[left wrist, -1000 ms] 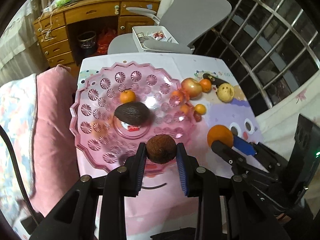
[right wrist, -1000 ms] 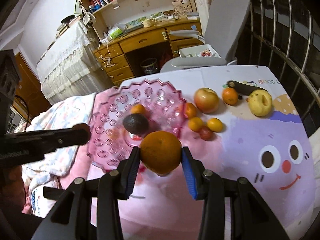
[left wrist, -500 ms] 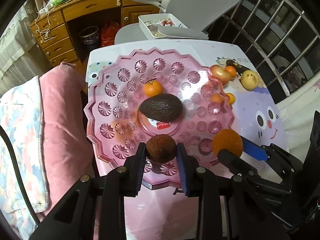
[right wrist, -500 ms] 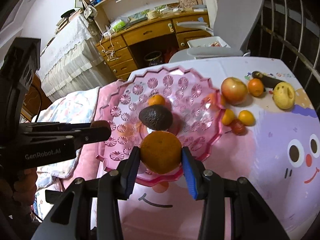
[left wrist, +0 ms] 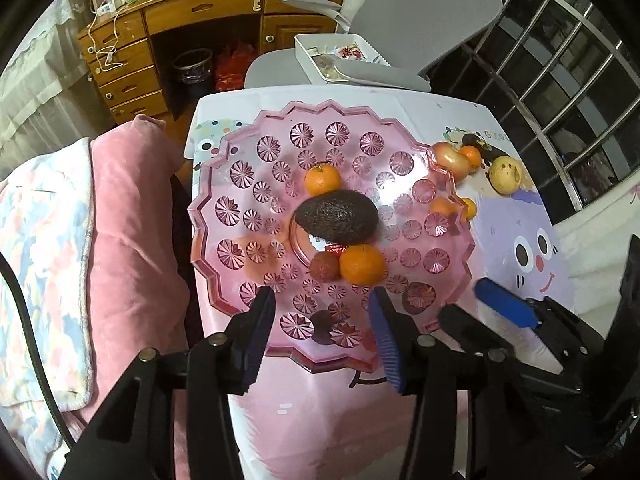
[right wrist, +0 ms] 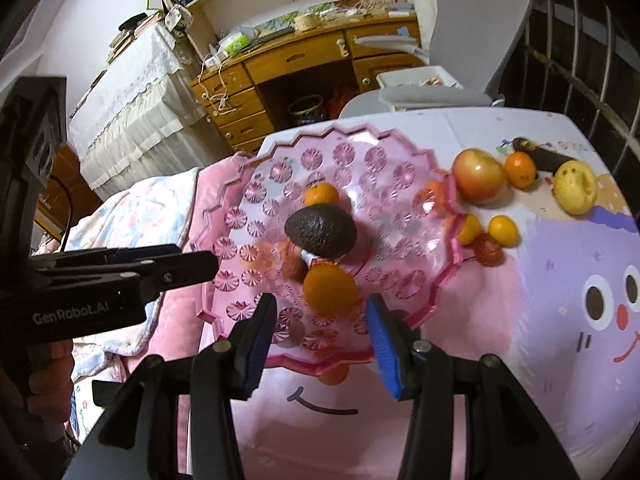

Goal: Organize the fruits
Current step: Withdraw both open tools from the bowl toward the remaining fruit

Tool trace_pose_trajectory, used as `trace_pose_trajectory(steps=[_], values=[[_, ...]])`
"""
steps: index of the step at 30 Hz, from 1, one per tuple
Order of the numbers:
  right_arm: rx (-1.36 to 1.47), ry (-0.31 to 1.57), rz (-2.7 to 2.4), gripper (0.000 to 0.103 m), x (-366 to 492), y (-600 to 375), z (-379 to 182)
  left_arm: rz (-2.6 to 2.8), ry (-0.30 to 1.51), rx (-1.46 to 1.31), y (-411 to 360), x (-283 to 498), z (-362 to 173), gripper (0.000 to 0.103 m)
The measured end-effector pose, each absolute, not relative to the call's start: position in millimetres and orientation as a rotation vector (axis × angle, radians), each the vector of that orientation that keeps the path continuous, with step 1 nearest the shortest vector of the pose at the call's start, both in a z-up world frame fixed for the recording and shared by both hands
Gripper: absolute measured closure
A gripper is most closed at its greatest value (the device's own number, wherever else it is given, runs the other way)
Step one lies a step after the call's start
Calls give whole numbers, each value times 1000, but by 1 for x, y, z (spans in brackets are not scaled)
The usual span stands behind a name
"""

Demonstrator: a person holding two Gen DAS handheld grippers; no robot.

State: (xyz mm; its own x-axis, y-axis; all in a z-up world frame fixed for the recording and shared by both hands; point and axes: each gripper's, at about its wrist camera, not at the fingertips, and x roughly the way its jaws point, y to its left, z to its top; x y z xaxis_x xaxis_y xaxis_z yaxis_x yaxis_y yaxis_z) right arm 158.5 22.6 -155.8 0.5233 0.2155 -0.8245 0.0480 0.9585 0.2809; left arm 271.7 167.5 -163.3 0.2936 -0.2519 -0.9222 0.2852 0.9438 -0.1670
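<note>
A pink glass fruit plate sits on the table. In it lie a dark avocado, a small orange behind it, a brown-red round fruit and a large orange. My left gripper is open and empty over the plate's near rim. My right gripper is open, just behind the large orange. On the table to the right lie an apple, small oranges, a yellow pear and a red fruit.
A pink cushion and floral blanket lie left of the table. A grey chair with a white tray stands behind the table, with a wooden desk beyond. Metal window bars run along the right.
Both grippers moved over the plate and opened. The brown-red fruit left my left gripper and the large orange left my right gripper; both now lie in the plate by the avocado.
</note>
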Motion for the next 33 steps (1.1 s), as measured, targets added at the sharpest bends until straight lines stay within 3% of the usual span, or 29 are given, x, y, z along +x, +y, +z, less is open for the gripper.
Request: trace_pose_trajectory(steps=[3, 14, 27, 33], values=[[284, 1006, 84, 48, 151, 16, -147, -350, 1213, 19, 168, 267, -158, 56], [357, 1074, 71, 45, 135, -35, -141, -292, 1185, -10, 141, 233, -138, 49], [338, 1147, 114, 42, 135, -140, -130, -229, 1165, -61, 45, 205, -122, 38], [313, 1167, 138, 34, 143, -185, -132, -180, 1173, -97, 1, 201, -129, 31]])
